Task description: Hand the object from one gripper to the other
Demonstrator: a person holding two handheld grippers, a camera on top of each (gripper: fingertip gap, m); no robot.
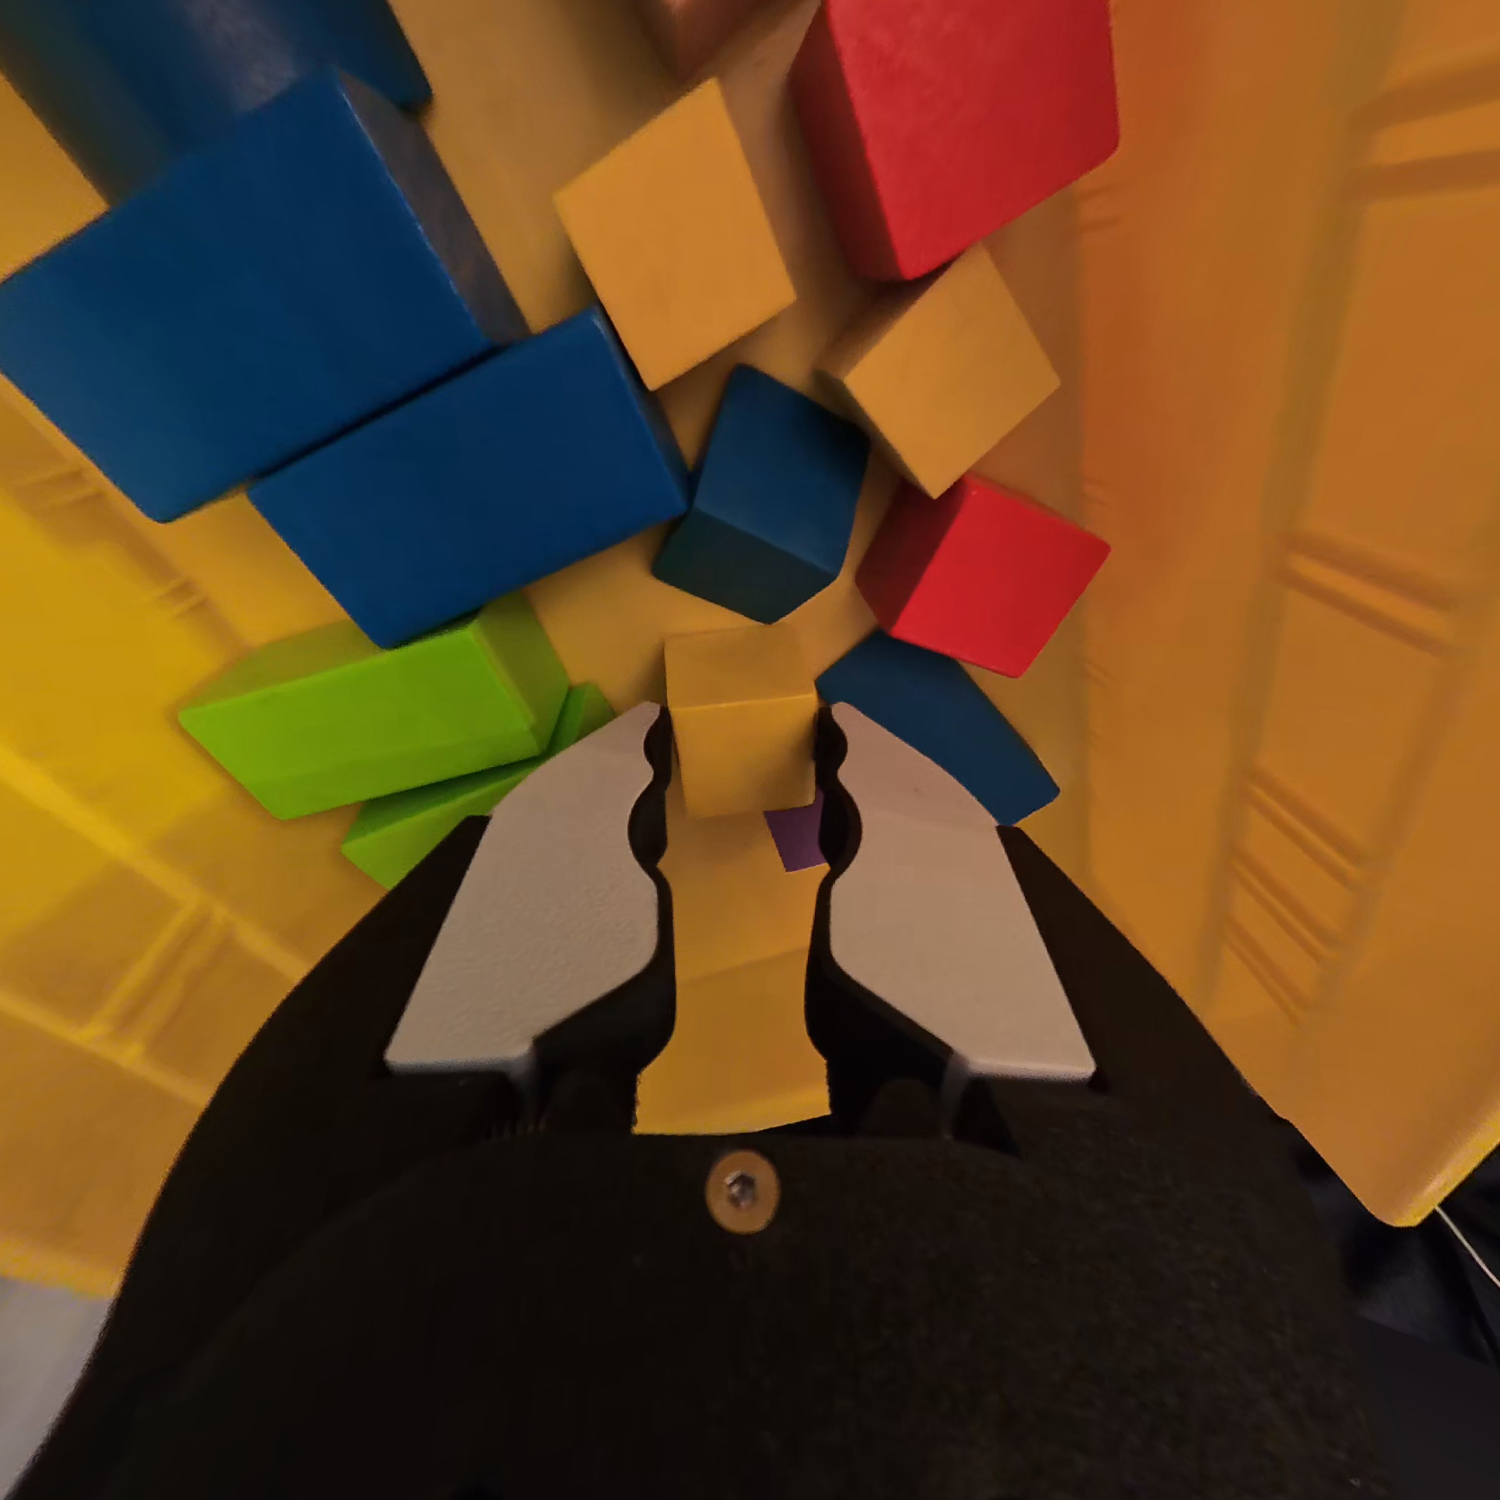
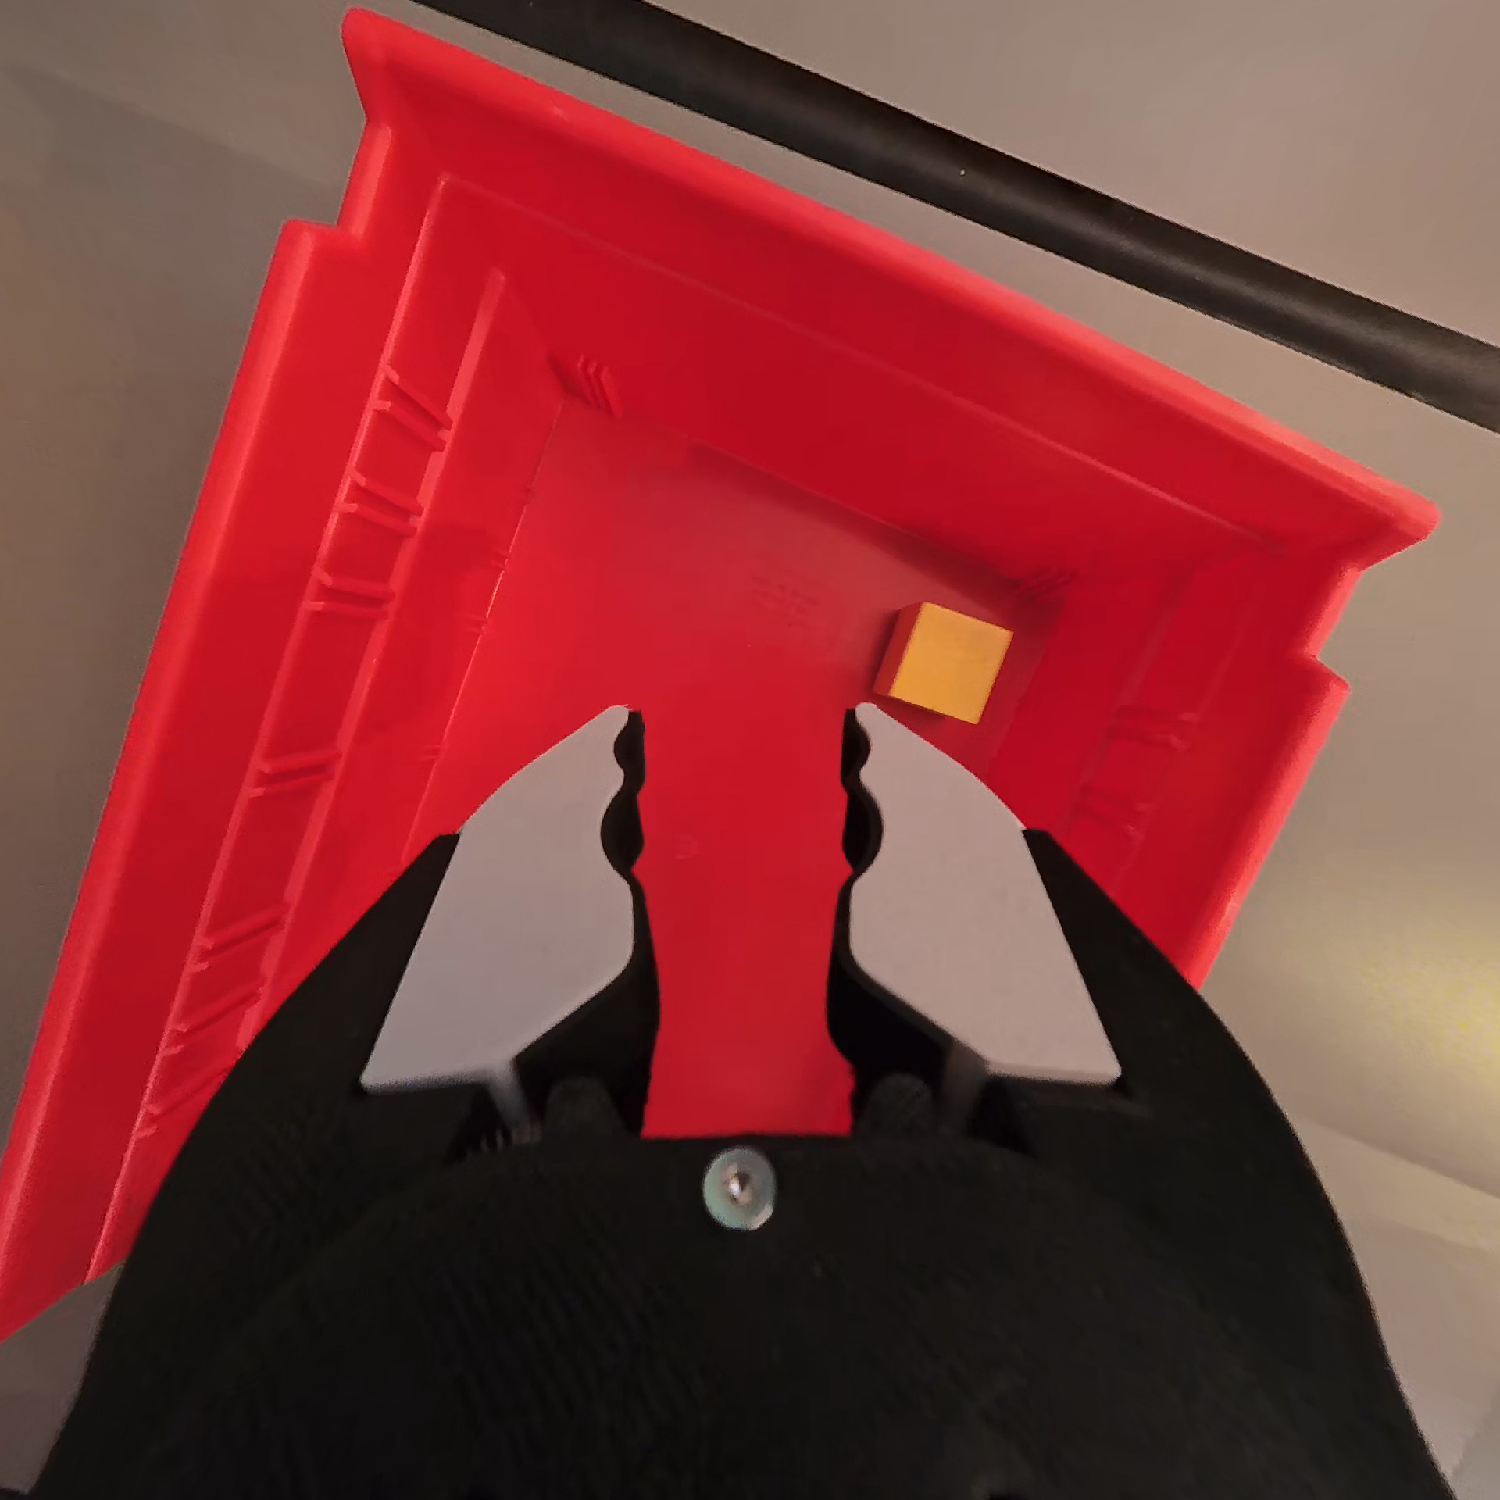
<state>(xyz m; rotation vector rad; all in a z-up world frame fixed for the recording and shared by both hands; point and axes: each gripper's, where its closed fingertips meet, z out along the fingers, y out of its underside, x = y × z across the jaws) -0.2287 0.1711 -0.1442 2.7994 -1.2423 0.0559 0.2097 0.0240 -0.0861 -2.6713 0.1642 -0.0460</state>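
The left tongs [image 1: 743, 718] are down inside the yellow bin [image 1: 1299, 649], and a small yellow cube [image 1: 743, 743] sits right between their tips. The two jaws stand close against its flat side faces; it looks pinched, though whether the cube is lifted off the bin floor I cannot tell. Just past the tips lies a dark blue cube [image 1: 767, 495], a red cube [image 1: 982, 572] ahead to the right, and green blocks [image 1: 365, 722] off to the left. A sliver of purple [image 1: 797, 840] peeks out just behind the cube, low on the right.

On handling, my read is a painted wooden block: light, rigid, nothing to crush, but with smooth faces that could twist or slide in a shallow pinch. Opposite flat faces are the place to hold it, squarely and not on an edge. For the handover, the receiving side should take the two free faces.

The right tongs [image 2: 743, 718] hang above the red bin [image 2: 390, 568], jaws parted and holding nothing. Ahead and to the right of their tips, an orange-yellow cube [image 2: 946, 661] rests in the bin's corner, well clear of them.

As for writing: a faint moulded mark shows on the red bin's floor, too soft to make out. No brand or label appears elsewhere.
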